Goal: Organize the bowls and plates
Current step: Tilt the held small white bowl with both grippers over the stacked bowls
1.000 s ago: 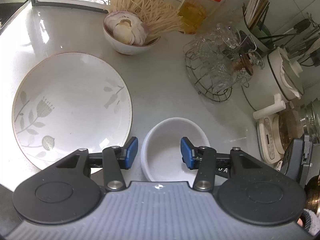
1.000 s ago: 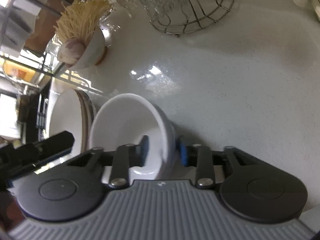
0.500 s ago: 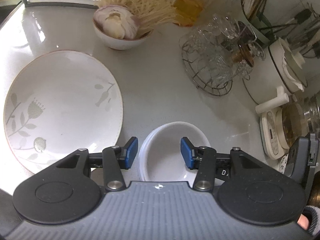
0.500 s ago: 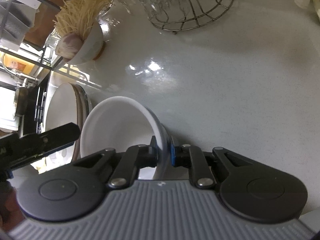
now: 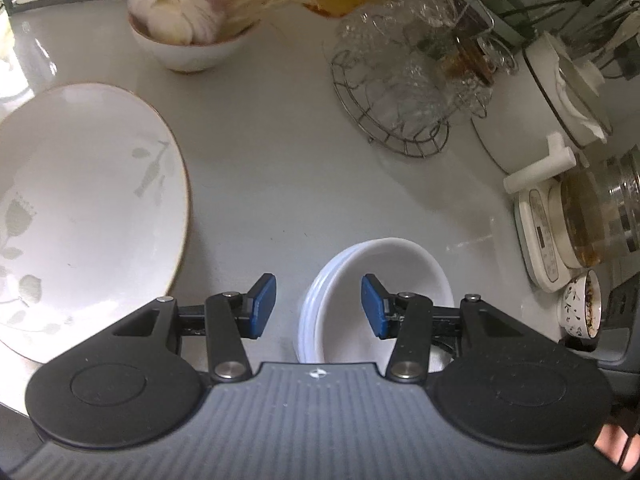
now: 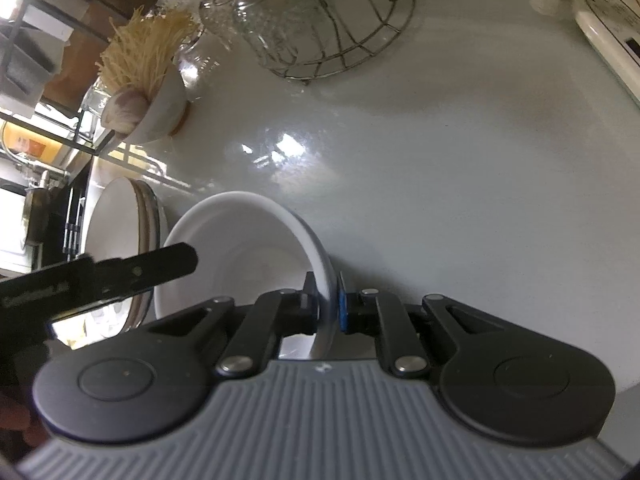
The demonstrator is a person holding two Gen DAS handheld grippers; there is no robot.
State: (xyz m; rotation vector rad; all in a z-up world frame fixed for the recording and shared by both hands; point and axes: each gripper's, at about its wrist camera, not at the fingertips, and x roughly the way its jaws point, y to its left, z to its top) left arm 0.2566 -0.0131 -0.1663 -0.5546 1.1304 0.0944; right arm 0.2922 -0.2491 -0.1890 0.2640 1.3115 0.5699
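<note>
A white bowl rests tilted on the grey counter, and my right gripper is shut on its right rim, one pad inside and one outside. In the left wrist view the same bowl shows stacked rims. My left gripper hangs open over it, with the bowl's left rim between the pads and nothing gripped. One of its black fingers crosses in front of the bowl in the right wrist view. A large floral plate lies to the left. Stacked plates show behind the bowl.
A bowl of garlic and dry noodles stands at the back. A wire basket of glassware is at the back right. A white pot, a kettle on its base and a small patterned cup line the right side.
My right gripper's jaws have shut onto the bowl's rim. My left gripper has shifted, so the bowl now sits toward its right finger and the plate lies further left.
</note>
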